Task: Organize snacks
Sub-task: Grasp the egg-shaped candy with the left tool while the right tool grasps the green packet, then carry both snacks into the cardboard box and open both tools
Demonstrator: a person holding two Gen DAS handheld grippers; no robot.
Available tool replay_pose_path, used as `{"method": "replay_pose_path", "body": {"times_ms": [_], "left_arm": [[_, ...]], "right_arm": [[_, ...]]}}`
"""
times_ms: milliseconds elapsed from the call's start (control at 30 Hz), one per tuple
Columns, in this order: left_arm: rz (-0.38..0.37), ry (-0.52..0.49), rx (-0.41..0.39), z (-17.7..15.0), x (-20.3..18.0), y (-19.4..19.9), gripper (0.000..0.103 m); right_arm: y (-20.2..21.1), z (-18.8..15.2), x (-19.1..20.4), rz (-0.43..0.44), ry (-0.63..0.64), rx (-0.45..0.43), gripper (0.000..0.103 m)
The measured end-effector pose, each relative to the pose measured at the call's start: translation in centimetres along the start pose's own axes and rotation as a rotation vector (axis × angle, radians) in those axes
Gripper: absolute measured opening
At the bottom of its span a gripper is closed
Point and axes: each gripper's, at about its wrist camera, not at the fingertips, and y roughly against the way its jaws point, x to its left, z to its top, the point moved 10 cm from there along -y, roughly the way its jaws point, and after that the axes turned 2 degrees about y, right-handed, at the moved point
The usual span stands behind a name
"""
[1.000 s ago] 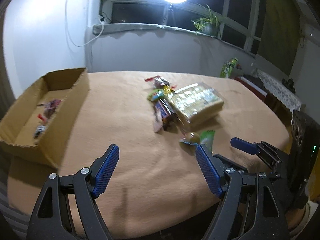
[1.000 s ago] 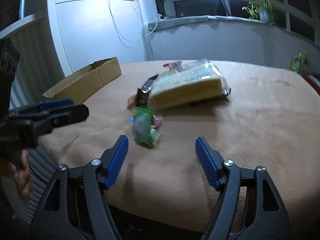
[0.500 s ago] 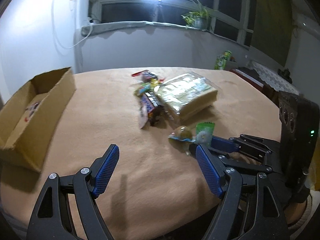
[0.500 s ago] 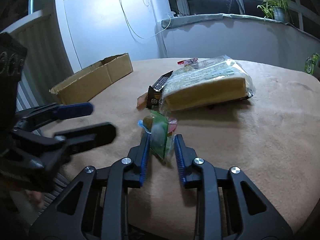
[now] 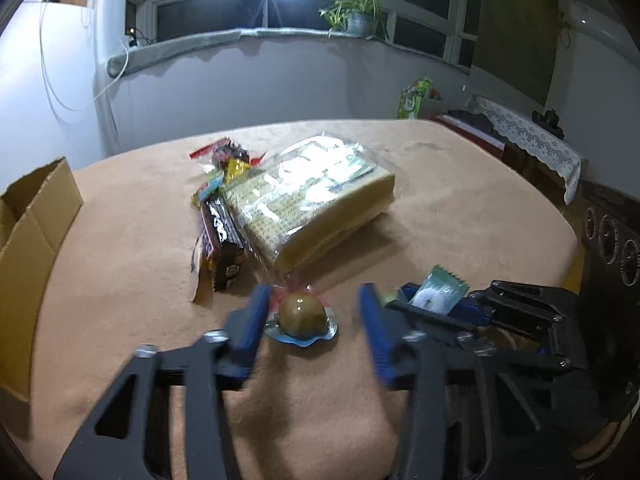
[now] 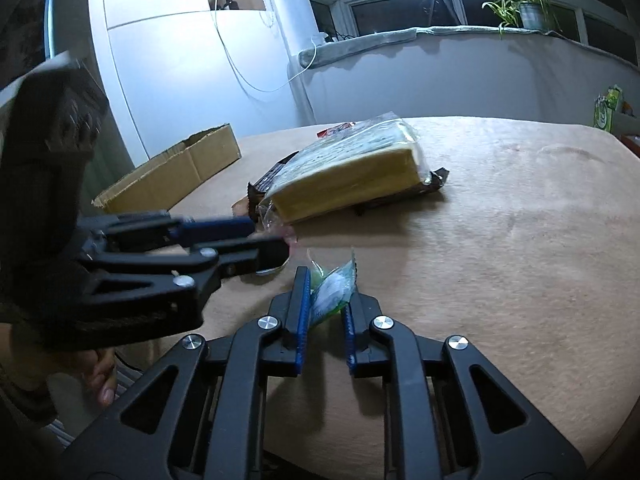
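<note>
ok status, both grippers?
Right gripper shut on green candy packet. Left gripper closing around round jelly cup, not yet gripped. Nothing blocking.

Right gripper (image 6: pixel 326 300) clamped green packet (image 6: pixel 334 290); left gripper (image 5: pixel 308 320) closing.

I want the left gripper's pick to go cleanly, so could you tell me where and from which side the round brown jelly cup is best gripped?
Grip the jelly cup across its brown dome, coming from the near table edge and angled downward. Its thin foil rim lies flat on the cloth and offers little to pinch. The left gripper already straddles it, jaws closing, pads not yet touching.
</note>
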Motion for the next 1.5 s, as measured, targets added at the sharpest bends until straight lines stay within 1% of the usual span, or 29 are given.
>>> {"method": "replay_pose_path", "body": {"times_ms": [67, 200, 300, 500, 700, 900, 967, 1067, 1133, 1333, 1500], "left_arm": [[0.003, -0.015, 0.031, -0.7, -0.2, -0.5, 0.031], [-0.008, 0.012, 0.014, -1.0, -0.1, -0.2, 0.029], [-0.019, 0.031, -0.003, -0.9, 0.2, 0.0, 0.024], [-0.051, 0.081, -0.029, -0.6, 0.8, 0.8, 0.024], [-0.073, 0.096, -0.046, -0.9, 1.0, 1.6, 0.024], [-0.069, 0.119, -0.087, -0.4, 1.9, 3.3, 0.024], [-0.066, 0.128, -0.107, 0.0, 2.3, 4.0, 0.024], [-0.063, 0.138, -0.133, 0.7, 2.8, 4.9, 0.024], [-0.058, 0.139, -0.149, 1.1, 3.1, 5.4, 0.024], [-0.044, 0.142, -0.198, 2.5, 3.8, 7.5, 0.024], [-0.030, 0.153, -0.235, 3.2, 5.2, 9.3, 0.024]], "right_arm": [[0.2, 0.1, -0.7, 0.006, -0.022, -0.006, 0.014], [0.6, 0.0, -2.3, 0.047, -0.106, -0.016, 0.014], [1.0, 0.3, -3.2, 0.048, -0.144, -0.029, 0.014], [2.1, 1.1, -4.4, 0.030, -0.176, -0.053, 0.014], [3.0, 1.9, -4.9, -0.003, -0.175, -0.069, 0.014], [4.3, 3.0, -5.7, -0.024, -0.180, -0.100, 0.014], [4.8, 3.4, -6.2, -0.012, -0.207, -0.113, 0.014], [5.5, 4.1, -6.9, 0.047, -0.283, -0.143, 0.014], [5.9, 4.4, -7.2, 0.059, -0.309, -0.154, 0.014], [6.8, 5.6, -7.1, 0.042, -0.294, -0.168, 0.014], [6.5, 6.8, -5.2, 0.044, -0.251, -0.159, 0.014]]}}
